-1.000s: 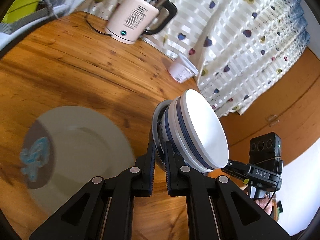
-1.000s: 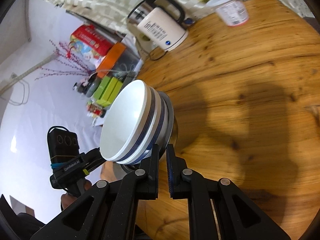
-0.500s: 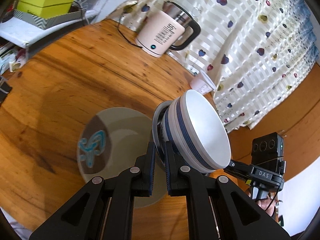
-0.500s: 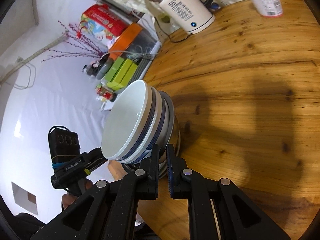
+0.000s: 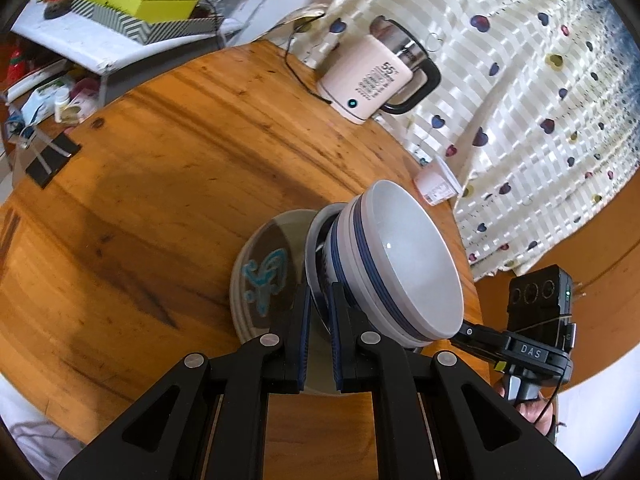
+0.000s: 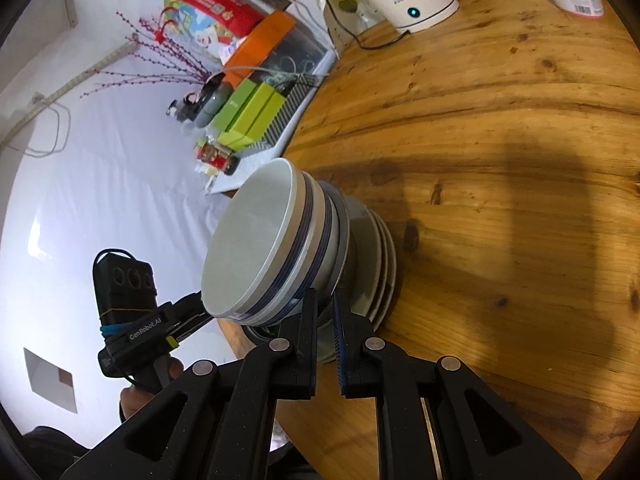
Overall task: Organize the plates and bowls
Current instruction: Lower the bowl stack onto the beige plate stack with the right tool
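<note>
Left wrist view: I have my left gripper (image 5: 319, 312) clamped on the thin rim of a plate (image 5: 316, 256) that carries a white bowl with blue bands (image 5: 404, 264). Stack reads tilted, bowl mouth facing right and slightly toward me. Beneath it, another plate with a blue motif (image 5: 260, 276) lies flat on the wooden table (image 5: 160, 184), near its right edge. Far side: a pale kettle (image 5: 372, 80) printed "55°", and a small white cup (image 5: 436, 184) by the heart-print cloth (image 5: 520, 100). Opposite handle reads "DAS".

Right wrist view: my right gripper (image 6: 326, 316) is pinched shut on the same plate's (image 6: 340, 240) near rim; bowl mouth (image 6: 248, 244) faces left here. Other handle reads "GenRobot.AI". Green boxes (image 6: 252, 116) sit far left, off the table.
</note>
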Demonstrator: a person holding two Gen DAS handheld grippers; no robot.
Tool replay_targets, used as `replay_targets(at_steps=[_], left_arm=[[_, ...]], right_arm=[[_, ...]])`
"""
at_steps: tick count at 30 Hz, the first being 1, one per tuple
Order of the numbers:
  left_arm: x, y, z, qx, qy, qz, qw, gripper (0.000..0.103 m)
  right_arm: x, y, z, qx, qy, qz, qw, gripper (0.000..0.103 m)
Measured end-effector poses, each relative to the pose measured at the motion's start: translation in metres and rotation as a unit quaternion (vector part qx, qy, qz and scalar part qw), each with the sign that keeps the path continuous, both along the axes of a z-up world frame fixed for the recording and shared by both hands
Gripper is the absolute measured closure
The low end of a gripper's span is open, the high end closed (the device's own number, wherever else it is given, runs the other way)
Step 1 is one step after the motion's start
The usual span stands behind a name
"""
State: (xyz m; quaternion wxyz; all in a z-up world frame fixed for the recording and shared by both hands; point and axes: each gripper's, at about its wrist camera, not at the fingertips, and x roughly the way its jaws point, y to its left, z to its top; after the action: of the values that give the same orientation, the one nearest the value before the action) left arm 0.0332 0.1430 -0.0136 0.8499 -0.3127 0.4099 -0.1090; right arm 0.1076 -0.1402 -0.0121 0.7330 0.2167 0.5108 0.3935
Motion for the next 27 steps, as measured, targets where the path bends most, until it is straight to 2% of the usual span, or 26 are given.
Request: replay_targets(at_steps=[16,19,20,21,24,27], left_arm=[[-0.002,-0.001,0.001,0.012,0.000,0.012,0.9999,0.093],[-0.002,-0.003,0.002,0.022,0.001,0.012,0.9997,0.091],[-0.003,-0.003,0.003,0.027,0.001,0.012,0.9996,0.089],[-0.004,-0.005,0.004,0.036,0.000,0.012,0.9993,0.088],[-0.010,-0.009,0.007,0.056,-0.004,0.012,0.9984,0.085],[-0.015,-0.012,0.011,0.077,-0.008,0.017,0.9969,0.076]], right_arm=[[0.002,0.010,0.000,-0.021,-0.004,0.008,1.000,0.092],[-0.003,0.010,0.003,-0.042,-0.018,0.006,0.999,0.078],[-0.004,0.009,0.004,-0.045,-0.021,0.004,0.999,0.069],[-0.006,0.008,0.005,-0.049,-0.024,0.002,0.998,0.064],[-0.014,0.004,0.010,-0.063,-0.039,-0.005,0.997,0.062],[-0.022,0.002,0.017,-0.079,-0.057,-0.009,0.995,0.058]])
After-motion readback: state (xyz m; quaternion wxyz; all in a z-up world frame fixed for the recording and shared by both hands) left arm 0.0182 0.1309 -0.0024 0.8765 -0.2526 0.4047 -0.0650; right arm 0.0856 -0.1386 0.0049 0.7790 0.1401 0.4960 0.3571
